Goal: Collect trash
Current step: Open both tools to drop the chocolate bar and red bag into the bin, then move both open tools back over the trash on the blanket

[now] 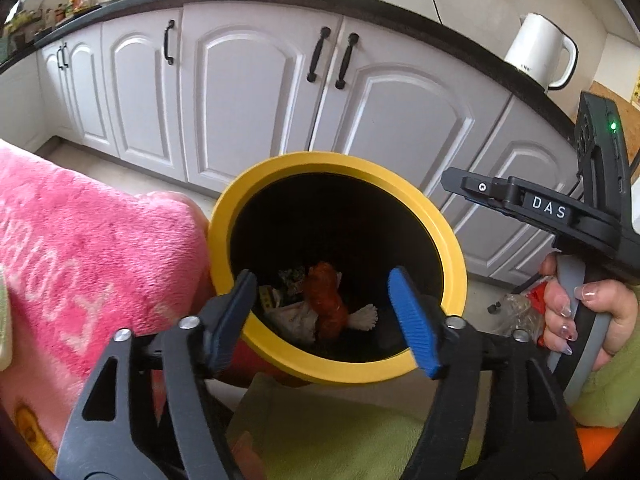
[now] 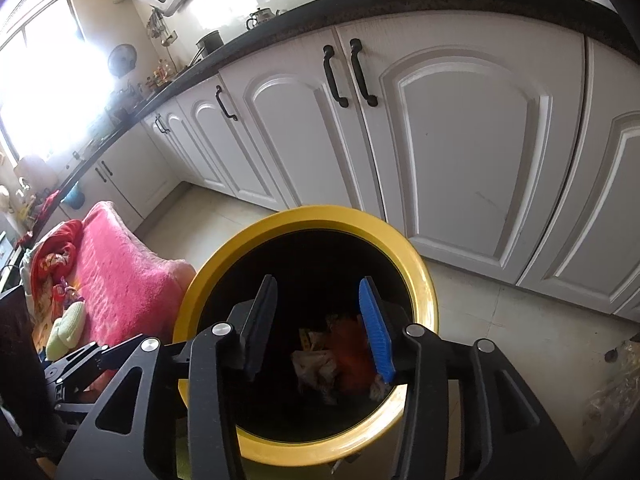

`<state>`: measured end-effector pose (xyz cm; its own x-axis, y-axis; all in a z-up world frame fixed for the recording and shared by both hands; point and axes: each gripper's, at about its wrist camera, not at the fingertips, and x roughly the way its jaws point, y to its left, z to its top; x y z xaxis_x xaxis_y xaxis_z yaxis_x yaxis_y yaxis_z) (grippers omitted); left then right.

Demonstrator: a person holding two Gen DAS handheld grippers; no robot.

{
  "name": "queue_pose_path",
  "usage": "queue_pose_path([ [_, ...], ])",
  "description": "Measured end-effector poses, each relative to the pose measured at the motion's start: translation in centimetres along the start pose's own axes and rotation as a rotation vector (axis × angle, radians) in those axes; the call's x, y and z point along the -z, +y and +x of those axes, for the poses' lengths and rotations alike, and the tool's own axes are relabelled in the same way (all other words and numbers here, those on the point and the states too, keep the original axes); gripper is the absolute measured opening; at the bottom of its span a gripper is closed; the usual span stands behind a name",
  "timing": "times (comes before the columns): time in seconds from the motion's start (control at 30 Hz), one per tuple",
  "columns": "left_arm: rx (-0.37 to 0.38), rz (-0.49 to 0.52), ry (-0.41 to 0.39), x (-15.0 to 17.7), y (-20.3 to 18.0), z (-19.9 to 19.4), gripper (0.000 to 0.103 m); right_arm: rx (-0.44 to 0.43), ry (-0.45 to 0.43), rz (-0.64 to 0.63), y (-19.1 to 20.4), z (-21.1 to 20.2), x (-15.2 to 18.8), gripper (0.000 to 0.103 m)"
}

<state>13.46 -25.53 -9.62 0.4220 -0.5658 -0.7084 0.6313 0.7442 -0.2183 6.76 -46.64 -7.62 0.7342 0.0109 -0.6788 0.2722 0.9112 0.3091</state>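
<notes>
Both claws hang over the bin's mouth with nothing between their pads. The left gripper point(image 1: 326, 312) stands wide apart; the right gripper point(image 2: 318, 324) gapes narrower. Below them the yellow-rimmed bin point(image 1: 452, 248) sits at lower centre of each frame, its black inside holding trash point(image 1: 320, 304): an orange wrapper and crumpled paper. A pink towel point(image 1: 80, 240) presses its left rim. White cabinets point(image 1: 248, 92) stand beyond bare floor.

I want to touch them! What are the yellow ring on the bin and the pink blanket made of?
The round yellow bin rim looks like smooth, matte plastic: even colour, soft sheen, crisp moulded edge. The fluffy pink blanket looks like plush fleece: fuzzy pile and soft folds, though the exact fibre can't be told.
</notes>
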Motion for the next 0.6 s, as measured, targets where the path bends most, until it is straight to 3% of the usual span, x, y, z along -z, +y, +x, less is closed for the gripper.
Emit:
queue_pose_path([
  [0.17, -0.022, -0.024, -0.052, -0.3, 0.6, -2.0, 0.092, 0.008, -0.027, 0.001, 0.3, -0.7, 0.0, 0.055],
  [0.37, -0.05, -0.038, -0.097, -0.6, 1.1, -3.8, 0.092, 0.006, -0.068, -0.028, 1.5, -1.7, -0.2, 0.072],
  [0.6, -0.092, -0.039, -0.157, -0.8, 1.5, -6.0, 0.092, 0.008, -0.136, -0.059, 2.9, -3.4, -0.5, 0.08],
])
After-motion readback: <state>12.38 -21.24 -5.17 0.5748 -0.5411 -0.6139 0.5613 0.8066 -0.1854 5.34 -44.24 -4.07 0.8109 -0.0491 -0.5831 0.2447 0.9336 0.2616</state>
